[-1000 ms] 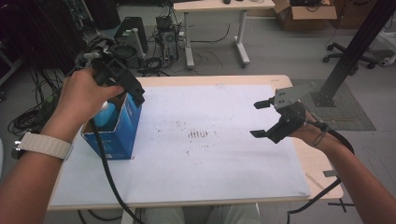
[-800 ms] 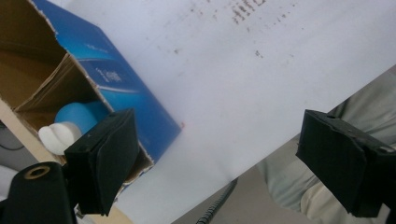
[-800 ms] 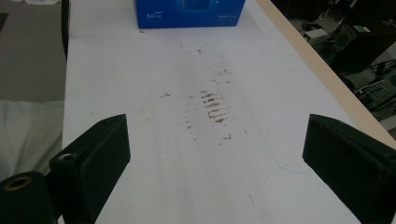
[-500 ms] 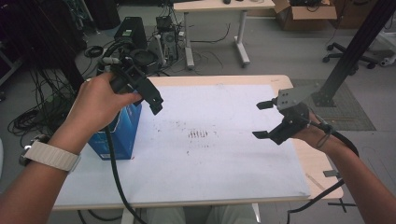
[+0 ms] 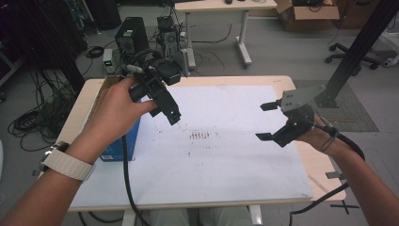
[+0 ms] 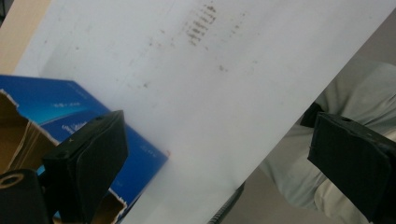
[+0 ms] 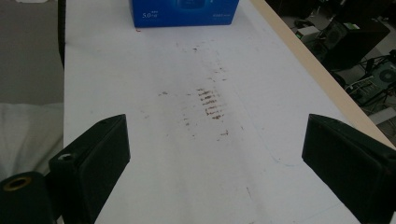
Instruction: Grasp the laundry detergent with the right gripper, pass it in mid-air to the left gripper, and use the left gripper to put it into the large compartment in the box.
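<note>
I am holding my left gripper [image 5: 171,110] above the white bench [image 5: 226,188], jaws spread wide and gripping nothing. The blue box [image 6: 100,128], its top flaps torn open, is sitting just beside and below my left jaws, untouched. My right gripper [image 5: 268,121] is hovering well apart, jaws wide too. Judging by this, the grasp is not yet begun; everything is remaining.

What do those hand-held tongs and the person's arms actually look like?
Both tongs are black, each with two flat, blocky jaws. The right tongs carry a grey three-cornered plate on top; the left tongs have a bulky black body. A thick black cable trails from each. The left wrist wears a cream-banded watch, the right a dark strap. Forearms are unsleeved.
</note>
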Demonstrator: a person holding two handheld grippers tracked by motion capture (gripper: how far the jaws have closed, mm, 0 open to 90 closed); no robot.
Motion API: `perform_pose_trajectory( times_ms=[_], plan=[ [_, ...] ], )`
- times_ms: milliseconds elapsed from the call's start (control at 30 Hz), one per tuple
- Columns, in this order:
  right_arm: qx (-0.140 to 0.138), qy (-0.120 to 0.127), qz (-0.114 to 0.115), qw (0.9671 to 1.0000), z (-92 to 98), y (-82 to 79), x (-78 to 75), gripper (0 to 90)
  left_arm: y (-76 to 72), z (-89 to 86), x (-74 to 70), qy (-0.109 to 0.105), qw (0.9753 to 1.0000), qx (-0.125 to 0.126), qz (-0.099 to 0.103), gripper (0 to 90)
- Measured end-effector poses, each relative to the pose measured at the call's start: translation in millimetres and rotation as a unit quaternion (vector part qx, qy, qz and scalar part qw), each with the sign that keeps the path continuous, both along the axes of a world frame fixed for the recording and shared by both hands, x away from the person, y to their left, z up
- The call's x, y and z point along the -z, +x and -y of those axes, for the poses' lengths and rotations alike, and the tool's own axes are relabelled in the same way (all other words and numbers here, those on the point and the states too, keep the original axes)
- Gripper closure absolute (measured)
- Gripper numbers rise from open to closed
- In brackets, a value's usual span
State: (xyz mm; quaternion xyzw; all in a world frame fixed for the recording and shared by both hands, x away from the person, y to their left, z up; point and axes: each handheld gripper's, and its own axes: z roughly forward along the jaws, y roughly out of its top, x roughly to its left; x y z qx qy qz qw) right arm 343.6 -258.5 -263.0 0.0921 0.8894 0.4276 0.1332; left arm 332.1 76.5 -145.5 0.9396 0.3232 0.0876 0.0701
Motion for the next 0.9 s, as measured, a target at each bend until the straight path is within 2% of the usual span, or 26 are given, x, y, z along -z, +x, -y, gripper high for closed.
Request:
perform_pose_trajectory(
  times_ms=[300, 900],
  plan=[
    [0.006, 0.001, -0.002, 1.0000, 1.5, 2.4, 1.1, 7.2, -2.4, 8.5, 6.7, 0.000, 0.9998, 0.018, -0.001, 5.3],
    [0.001, 0.003, -0.003, 1.0000, -0.4, 3.6, 2.2, 7.2, -1.6, 11.8, 14.0, -0.001, 0.9999, 0.013, 0.004, 5.3]
  ],
)
